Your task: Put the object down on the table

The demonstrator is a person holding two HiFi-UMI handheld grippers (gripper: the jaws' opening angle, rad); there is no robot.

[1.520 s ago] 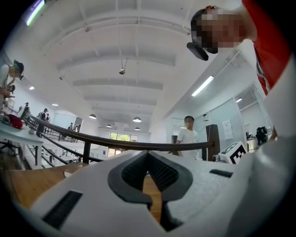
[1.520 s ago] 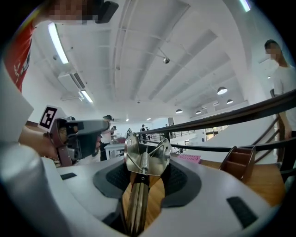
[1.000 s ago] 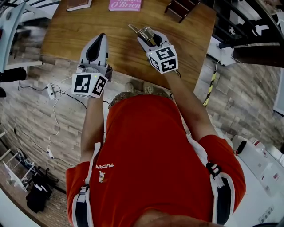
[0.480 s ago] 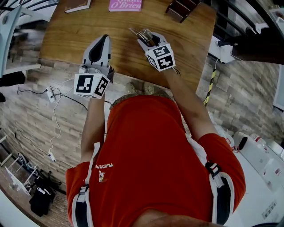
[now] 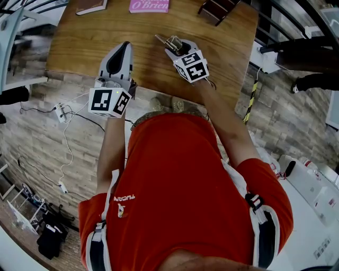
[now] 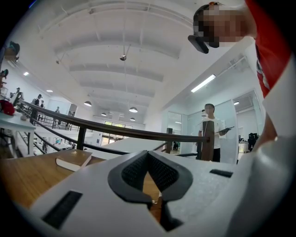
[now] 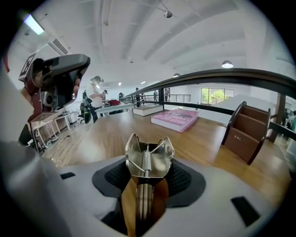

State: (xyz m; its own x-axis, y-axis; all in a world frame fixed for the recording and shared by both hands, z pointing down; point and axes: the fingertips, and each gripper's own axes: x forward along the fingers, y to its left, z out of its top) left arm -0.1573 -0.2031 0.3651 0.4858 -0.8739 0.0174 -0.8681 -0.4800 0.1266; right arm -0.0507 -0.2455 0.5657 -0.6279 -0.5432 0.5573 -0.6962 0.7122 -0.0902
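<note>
A shiny metal hand tool (image 7: 148, 159) with a spring and a flared head sits between the pads of my right gripper (image 7: 149, 173). The jaws are opening, though the pads still touch the tool's sides. In the head view the right gripper (image 5: 175, 44) hovers over the near middle of the wooden table (image 5: 90, 37), and the tool (image 5: 167, 40) pokes forward to the left. My left gripper (image 5: 123, 47) hangs at the table's near edge. In the left gripper view the left gripper (image 6: 148, 155) has its tips together and holds nothing.
A pink book (image 5: 149, 5) and a brown book (image 5: 91, 6) lie at the table's far side. A wooden desk organizer (image 7: 247, 132) stands at the far right. A dark railing (image 7: 222, 76) runs behind the table. Cables (image 5: 66, 132) trail on the floor to the left.
The right gripper has edged slightly further over the table and turned a little, with the metal tool still in it. The left gripper has barely moved.
</note>
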